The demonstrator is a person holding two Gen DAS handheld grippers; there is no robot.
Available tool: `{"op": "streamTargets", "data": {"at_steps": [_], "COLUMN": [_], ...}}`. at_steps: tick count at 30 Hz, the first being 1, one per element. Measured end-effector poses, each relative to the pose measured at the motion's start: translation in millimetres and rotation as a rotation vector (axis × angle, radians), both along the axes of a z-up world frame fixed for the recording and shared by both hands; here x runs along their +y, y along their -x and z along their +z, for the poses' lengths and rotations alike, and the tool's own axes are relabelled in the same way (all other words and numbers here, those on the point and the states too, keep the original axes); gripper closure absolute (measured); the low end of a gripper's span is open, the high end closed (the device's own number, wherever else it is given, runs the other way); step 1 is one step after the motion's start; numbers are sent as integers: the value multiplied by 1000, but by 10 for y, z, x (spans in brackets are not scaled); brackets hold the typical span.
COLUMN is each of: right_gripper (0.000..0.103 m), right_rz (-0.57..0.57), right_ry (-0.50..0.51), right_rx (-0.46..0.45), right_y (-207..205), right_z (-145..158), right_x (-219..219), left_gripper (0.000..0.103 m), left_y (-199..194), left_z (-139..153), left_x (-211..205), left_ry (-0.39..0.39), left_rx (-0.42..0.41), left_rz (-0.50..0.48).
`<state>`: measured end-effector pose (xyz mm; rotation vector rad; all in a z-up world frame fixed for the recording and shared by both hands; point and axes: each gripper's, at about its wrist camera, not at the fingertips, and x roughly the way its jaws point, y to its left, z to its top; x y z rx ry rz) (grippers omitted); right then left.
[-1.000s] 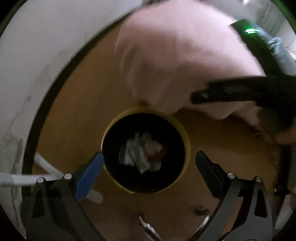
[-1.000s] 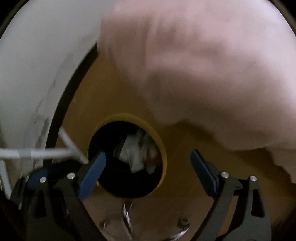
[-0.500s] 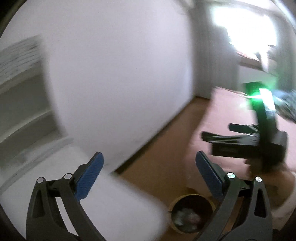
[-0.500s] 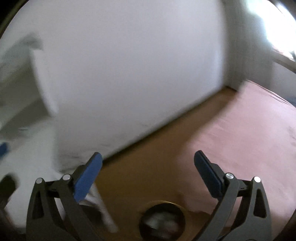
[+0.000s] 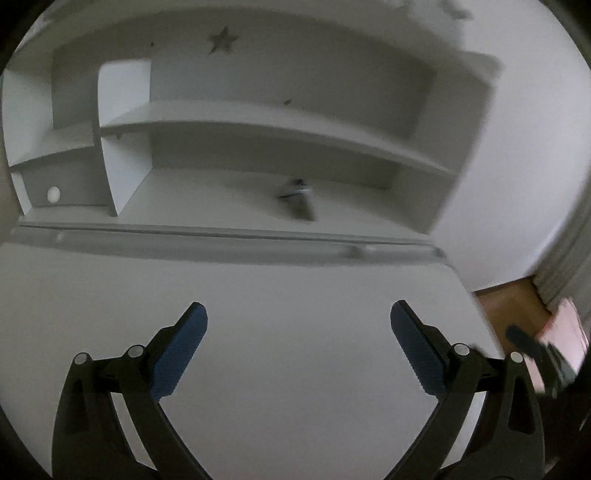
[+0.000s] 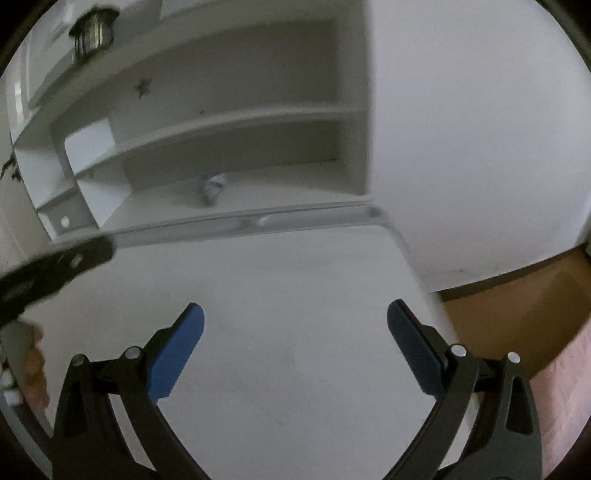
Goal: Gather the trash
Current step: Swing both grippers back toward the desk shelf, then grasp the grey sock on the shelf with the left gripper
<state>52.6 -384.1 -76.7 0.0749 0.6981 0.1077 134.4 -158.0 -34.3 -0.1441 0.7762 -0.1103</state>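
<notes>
A small crumpled piece of trash (image 5: 297, 194) lies on the lowest shelf of the white desk hutch, blurred; in the right wrist view the same trash (image 6: 212, 184) shows pale with a bluish part. My left gripper (image 5: 298, 347) hovers open over the white desk top (image 5: 295, 295), well short of the trash, nothing between its blue pads. My right gripper (image 6: 294, 345) is likewise open and empty above the desk. The bin is out of view.
White shelves (image 5: 258, 129) rise behind the desk. A white knob (image 5: 53, 194) sits at the left. A dark round object (image 6: 92, 29) stands on top of the hutch. Wooden floor (image 6: 517, 295) and pink bedding (image 6: 565, 387) lie to the right. A hand (image 6: 31, 365) holds the other gripper.
Both grippers have swung up from the yellow-rimmed bin on the floor to face the white desk and shelves. Both stay open and empty.
</notes>
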Motion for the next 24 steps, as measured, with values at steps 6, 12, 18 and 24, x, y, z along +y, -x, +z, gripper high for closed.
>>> {"op": "streamTargets", "data": {"at_steps": [6, 12, 18, 24], "right_gripper": [7, 7, 7, 7], "right_rz": [21, 8, -9, 31], "right_ry": [7, 5, -131, -213], "right_rx": [74, 91, 108, 119], "right_y": [-271, -263, -280, -227], "right_z": [-145, -195, -229, -231], "right_x": [129, -19, -201, -212], "left_gripper": [7, 8, 20, 30], "left_y": [-776, -1427, -1770, -1938], "left_z": [-144, -369, -545, -623], "left_x": [-178, -465, -510, -570], "left_ry": [-89, -169, -139, -153], "left_rx": [48, 83, 126, 139], "left_rz": [20, 17, 75, 96]}}
